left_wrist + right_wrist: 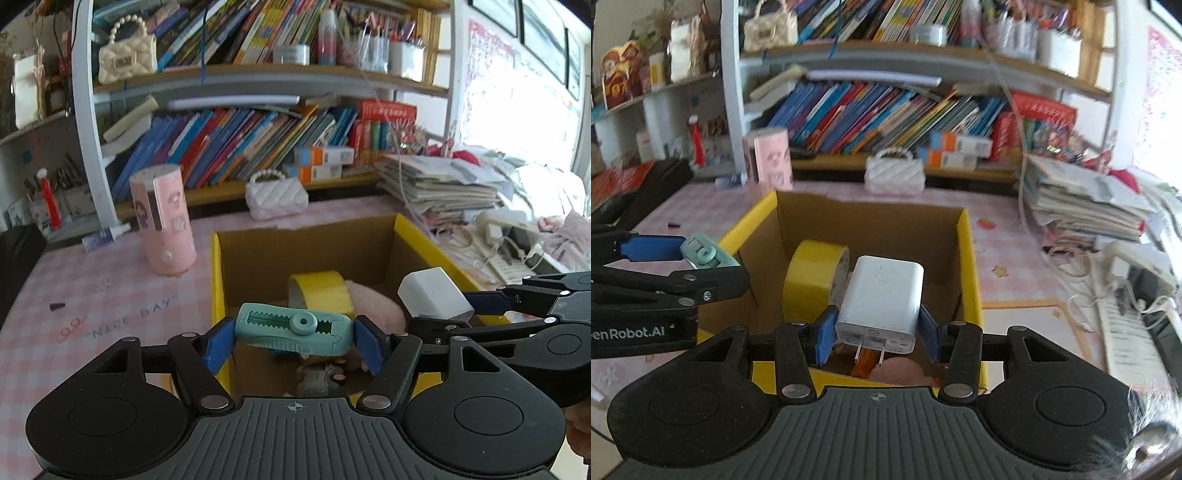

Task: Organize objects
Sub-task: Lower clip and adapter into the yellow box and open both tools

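The left gripper [293, 341] grasps a teal plastic utility cutter [293, 328] and the right gripper [878, 334] grasps a white square charger plug [882, 299], both above the open yellow cardboard box [971, 266]. A yellow tape roll [812, 275] and a pink soft thing [373, 302] already lie inside, so I judge only these two drops remain

We see daylight flooding in from the window [517, 110], right of the bookshelf [258, 77], blown out to white glare in both views. The paper stack [439, 181] beside it looks washed out. Inside the cardboard box [871, 225] the walls sit in shadow. The right wrist view is softly blurred across the bookshelf [905, 55]. Fisheye bending curves the shelf boards and darkens the corners.
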Demonstrator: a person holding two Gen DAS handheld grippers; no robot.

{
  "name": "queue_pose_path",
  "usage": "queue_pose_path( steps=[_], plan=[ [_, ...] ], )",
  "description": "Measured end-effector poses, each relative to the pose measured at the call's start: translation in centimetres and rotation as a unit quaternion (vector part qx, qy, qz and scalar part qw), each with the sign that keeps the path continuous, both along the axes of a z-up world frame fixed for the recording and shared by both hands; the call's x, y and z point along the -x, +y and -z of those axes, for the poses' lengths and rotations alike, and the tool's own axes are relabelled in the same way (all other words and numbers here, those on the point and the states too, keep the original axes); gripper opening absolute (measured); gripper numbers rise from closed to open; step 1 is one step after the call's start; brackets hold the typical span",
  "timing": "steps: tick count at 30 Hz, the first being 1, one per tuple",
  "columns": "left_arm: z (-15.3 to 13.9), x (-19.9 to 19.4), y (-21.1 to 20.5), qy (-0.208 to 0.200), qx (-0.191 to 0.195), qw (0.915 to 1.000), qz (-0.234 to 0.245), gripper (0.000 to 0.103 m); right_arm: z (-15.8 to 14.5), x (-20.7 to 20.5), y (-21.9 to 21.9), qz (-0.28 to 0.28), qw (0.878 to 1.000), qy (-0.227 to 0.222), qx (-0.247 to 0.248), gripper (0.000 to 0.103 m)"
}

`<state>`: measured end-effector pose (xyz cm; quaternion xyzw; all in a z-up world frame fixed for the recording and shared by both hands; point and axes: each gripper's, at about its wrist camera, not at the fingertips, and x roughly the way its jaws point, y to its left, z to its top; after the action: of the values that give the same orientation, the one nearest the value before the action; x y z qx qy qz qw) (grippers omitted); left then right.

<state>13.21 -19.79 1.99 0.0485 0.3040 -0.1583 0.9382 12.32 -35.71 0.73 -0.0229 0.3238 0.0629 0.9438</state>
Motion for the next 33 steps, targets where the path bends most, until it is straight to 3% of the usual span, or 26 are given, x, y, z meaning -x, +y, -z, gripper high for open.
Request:
queue_pose_path(
  steps=[7, 12, 23, 27, 33],
  plan=[
    [1.5, -1.0, -0.9, 0.025, -0.008, 0.9995, -0.018, 0.069, 1.8, -1.8, -1.0, -0.021, 0.999, 0.039, -0.016, 0.044],
    [2.3, -1.1, -1.2, 0.037, -0.011, 0.9987, -0.032, 0.069, 2.2, -2.4, -1.3, -0.034, 0.998, 0.044, -0.017, 0.044],
    [2.3, -0.7, -1.6, 0.03, -0.027, 0.9984, -0.041, 0.071, 2.3, -2.6, -1.4, -0.048, 0.998, 0.04, -0.006, 0.044],
    [1.9, -0.1, -1.2, 0.027, -0.017, 0.9987, -0.04, 0.074, 2.1, -2.1, -1.7, -0.036, 0.999, 0.037, -0.01, 0.053],
    [0.5, 1.8, -0.4, -0.002, -0.004, 0.9992, -0.039, 0.075, 1.3, -0.6, -1.2, -0.026, 0.999, 0.023, -0.008, 0.053]
  ],
)
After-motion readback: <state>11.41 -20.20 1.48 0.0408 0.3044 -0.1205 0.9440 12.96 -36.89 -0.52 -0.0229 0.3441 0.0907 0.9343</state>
